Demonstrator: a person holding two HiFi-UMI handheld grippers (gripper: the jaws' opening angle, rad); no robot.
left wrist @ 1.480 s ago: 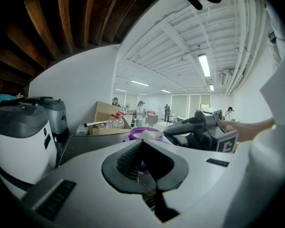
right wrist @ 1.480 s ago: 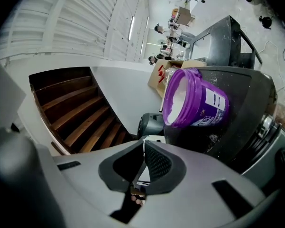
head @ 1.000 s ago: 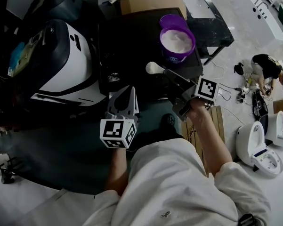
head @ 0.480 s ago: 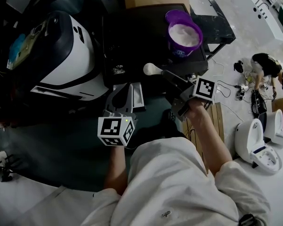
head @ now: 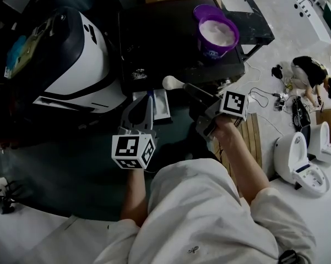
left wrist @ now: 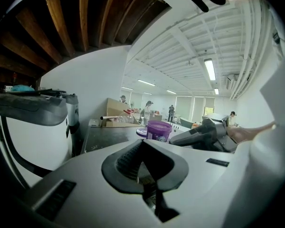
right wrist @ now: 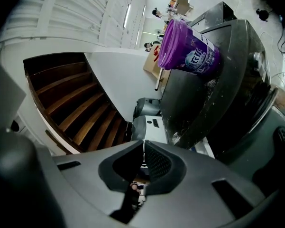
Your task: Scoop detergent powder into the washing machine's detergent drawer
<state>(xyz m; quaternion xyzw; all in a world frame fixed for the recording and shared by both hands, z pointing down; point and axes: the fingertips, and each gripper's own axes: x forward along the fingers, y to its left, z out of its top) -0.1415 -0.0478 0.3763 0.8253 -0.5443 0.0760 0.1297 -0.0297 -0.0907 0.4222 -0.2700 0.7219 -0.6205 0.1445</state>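
My right gripper (right wrist: 143, 142) has its jaws pressed together, with only a thin pale sliver between the pads. From above, the scoop (head: 172, 82) juts out past their tips, so I am clamped on its handle. Its bowl is heaped with white powder and hangs off the front edge of the dark-topped unit (head: 165, 43), just above and to the right of the detergent drawer (head: 161, 104).

My left gripper (left wrist: 142, 141) is also closed, its tips meeting with nothing between them. In the head view it sits just to the left of the drawer. The drawer stands pulled out from the unit's front, white inside with a bit of blue.

Farther back on the dark top stands the purple detergent tub (head: 216, 37), lid off and filled with white powder, well apart from the scoop. Dust speckles the top near its front edge.

To my left a white appliance (head: 71, 59) with a dark lid sits beside the unit. Off to the right, a person (head: 311, 78) crouches on the pale floor.
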